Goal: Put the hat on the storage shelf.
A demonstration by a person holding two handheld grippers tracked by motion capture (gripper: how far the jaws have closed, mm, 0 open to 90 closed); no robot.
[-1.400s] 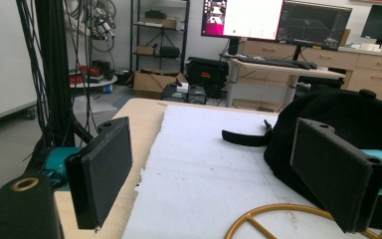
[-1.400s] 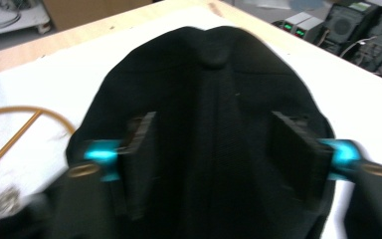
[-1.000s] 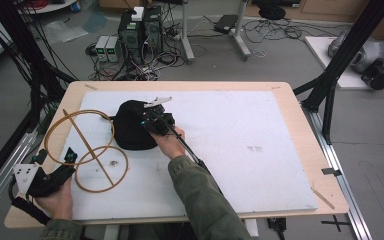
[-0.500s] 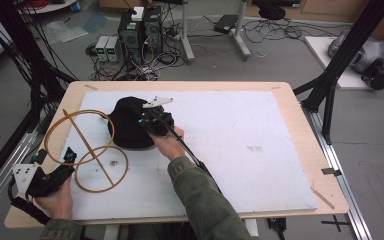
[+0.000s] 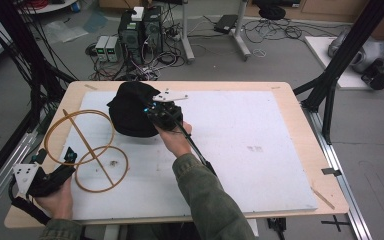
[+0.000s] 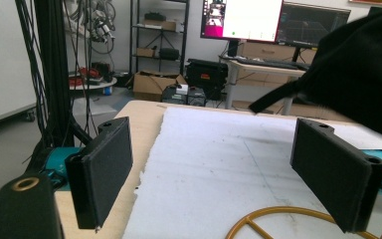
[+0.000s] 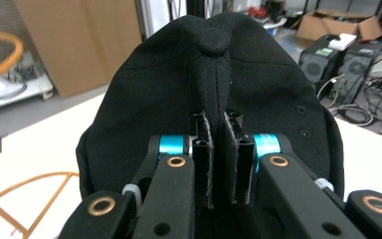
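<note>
Right tongs (image 7: 218,164) pinch a fold of the black cap (image 7: 179,89) above the worktop (image 5: 280,130); left tongs (image 6: 224,174) gape wide, holding nothing.

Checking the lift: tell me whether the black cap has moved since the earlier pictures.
Yes. The black cap, pinched by the right gripper, has shifted slightly toward the table's far edge.

In the high view a table (image 5: 300,150) fills the middle of the frame, with a mat (image 5: 240,150) lying on it. A cap (image 5: 130,112) sits on the mat at upper left of centre, and the right gripper (image 5: 155,111) lies against its right side. A wire stand (image 5: 85,150) rests on the mat below and left of the cap. The left gripper (image 5: 62,167) lies at the lower left, just beside the stand. Boxes (image 5: 140,27) stand on the floor behind the table, at the top of the frame.
</note>
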